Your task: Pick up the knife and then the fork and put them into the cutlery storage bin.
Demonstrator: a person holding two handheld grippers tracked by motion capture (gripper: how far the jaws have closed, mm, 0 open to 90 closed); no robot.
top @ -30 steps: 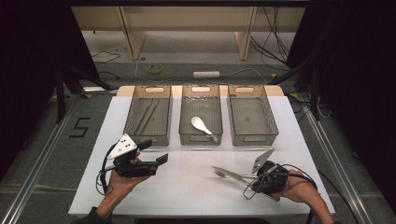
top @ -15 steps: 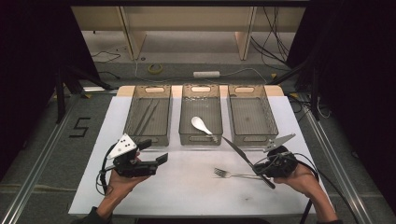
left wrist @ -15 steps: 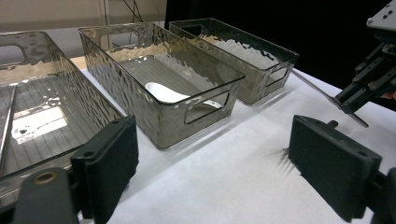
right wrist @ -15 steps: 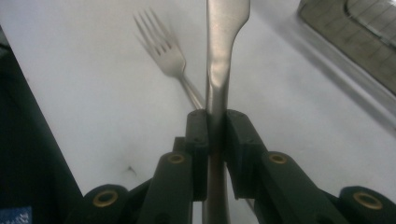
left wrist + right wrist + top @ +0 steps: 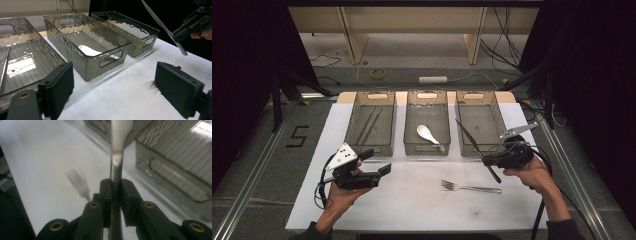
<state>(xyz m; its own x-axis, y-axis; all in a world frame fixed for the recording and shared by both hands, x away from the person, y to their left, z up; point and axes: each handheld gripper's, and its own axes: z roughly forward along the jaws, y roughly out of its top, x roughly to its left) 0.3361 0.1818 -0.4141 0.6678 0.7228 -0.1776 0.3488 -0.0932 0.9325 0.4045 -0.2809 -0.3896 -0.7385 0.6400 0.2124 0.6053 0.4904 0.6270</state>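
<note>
My right fingers (image 5: 115, 195) pinch the knife (image 5: 475, 148) tight by its handle. It is thin, hard and slippery, so I grip low, blade pointing to eleven o'clock. My left fingers (image 5: 377, 162) are wide and hold nothing.

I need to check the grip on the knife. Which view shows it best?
The right gripper view: the knife sits clamped between both pads. The high view shows it whole but small; the left gripper view shows it at a distance.

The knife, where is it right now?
High view, right side: the knife is clamped in the right gripper, blade angled over the right-hand bin, above the fork.
</note>
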